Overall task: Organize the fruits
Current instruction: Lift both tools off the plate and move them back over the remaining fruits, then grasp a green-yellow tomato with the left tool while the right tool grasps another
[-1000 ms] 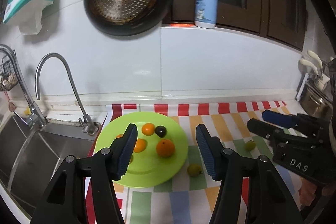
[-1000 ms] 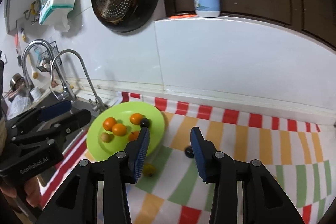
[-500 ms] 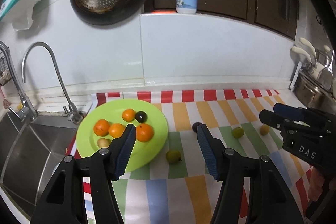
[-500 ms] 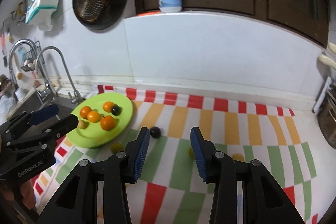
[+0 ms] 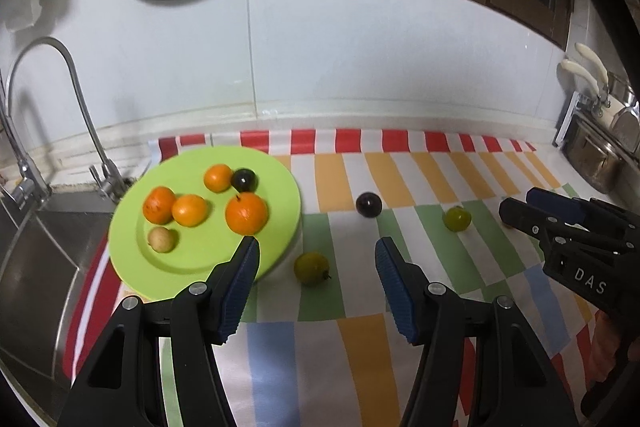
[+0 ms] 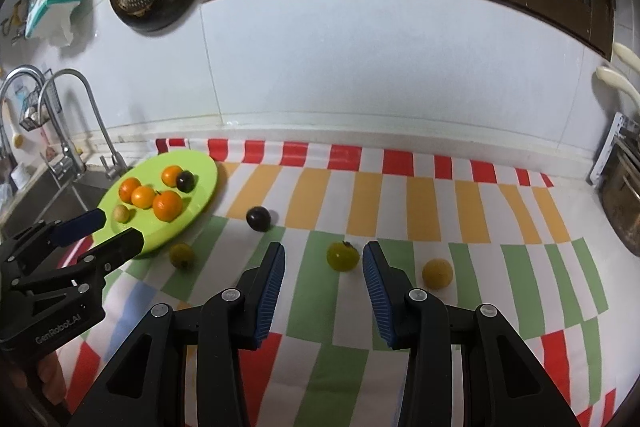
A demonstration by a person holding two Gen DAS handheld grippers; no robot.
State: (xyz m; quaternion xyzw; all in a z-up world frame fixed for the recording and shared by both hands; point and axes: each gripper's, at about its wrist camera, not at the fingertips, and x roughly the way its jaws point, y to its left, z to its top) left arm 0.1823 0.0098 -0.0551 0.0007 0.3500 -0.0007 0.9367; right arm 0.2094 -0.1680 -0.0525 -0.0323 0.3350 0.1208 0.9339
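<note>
Fruits like the small yellow-green one (image 6: 343, 256), round and prone to rolling, sit ahead of the right gripper's (image 6: 324, 263) released fingers; grip across its middle.

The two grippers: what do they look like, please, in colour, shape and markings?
Both are black plastic hand-held tools with silver screws at the joints. Each has two angular fingers faced with ribbed blue pads. The left gripper shows white "GenRobot.AI" lettering on its body in the right wrist view; the right gripper shows white "DAS" letters in the left wrist view. No cables or sleeves are visible.
</note>
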